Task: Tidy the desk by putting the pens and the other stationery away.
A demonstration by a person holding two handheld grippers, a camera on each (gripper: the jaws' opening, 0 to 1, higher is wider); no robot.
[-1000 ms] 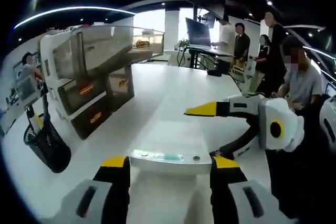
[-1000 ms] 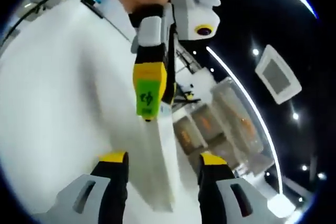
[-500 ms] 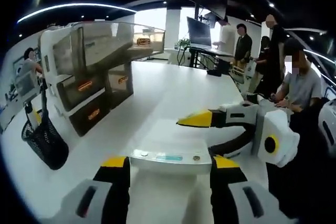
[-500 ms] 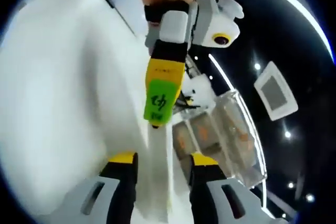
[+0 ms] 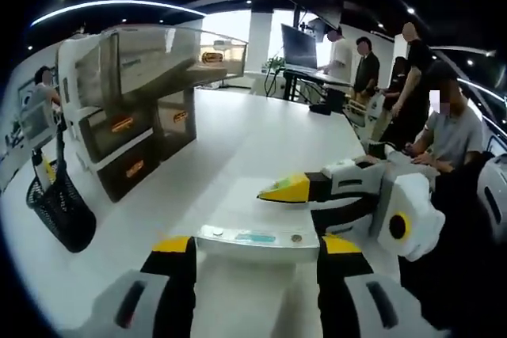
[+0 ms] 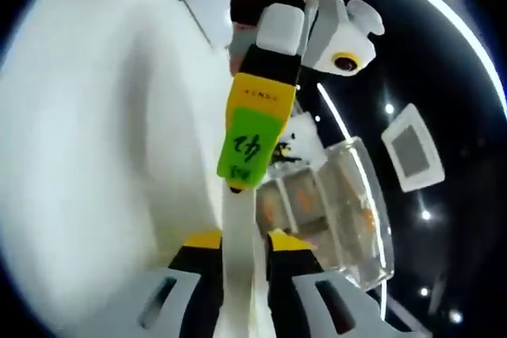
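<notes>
1. Two grippers meet over the white desk [image 5: 261, 136].
2. The drawer unit [image 5: 131, 128] stands well beyond the case.
3. The case [image 5: 253, 231] lies between the left gripper [image 5: 252, 255]'s parted jaws.
4. The right gripper [image 6: 238, 247] clamps its edge; lift level, both together.

My white tabletop [image 5: 261, 144] carries a drawer unit [image 5: 131, 128] along its left edge, a black mesh pen cup [image 5: 59, 211] near me, and a flat white case [image 5: 249, 223] at the near edge.
</notes>
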